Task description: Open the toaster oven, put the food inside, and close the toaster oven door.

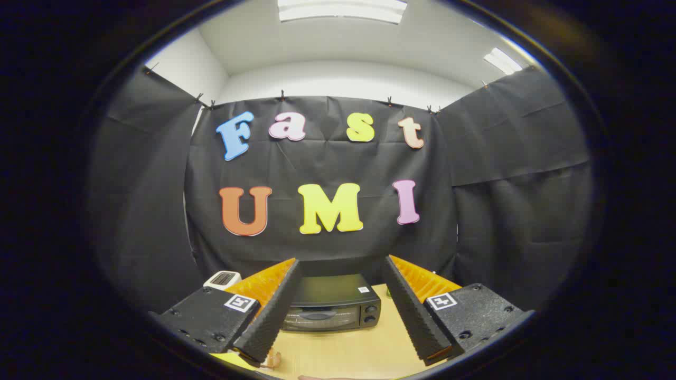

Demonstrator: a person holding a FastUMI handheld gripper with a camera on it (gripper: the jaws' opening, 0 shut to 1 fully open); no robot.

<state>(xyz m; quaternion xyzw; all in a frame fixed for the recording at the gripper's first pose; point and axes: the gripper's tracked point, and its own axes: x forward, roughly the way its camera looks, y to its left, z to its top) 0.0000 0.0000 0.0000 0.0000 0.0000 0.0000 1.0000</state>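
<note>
Your gripper (340, 303) is held above the bench (343, 351) with its two fingers (272, 316) spread wide apart and nothing between the ribbed pads. Neither finger touches anything.

The toaster oven (330, 306) sits on the light wooden bench, beyond the fingertips and framed in the gap between them. It is black, its door faces you and is closed, with the handle across the upper part of the glass. Two round knobs (369, 313) sit at the right end of its front panel.

A small white device (222, 279) with a dark grille stands behind the left finger, beside the oven.

A pale, partly hidden item (272, 360) lies on the bench just under the left fingertip; you cannot tell what it is.
</note>
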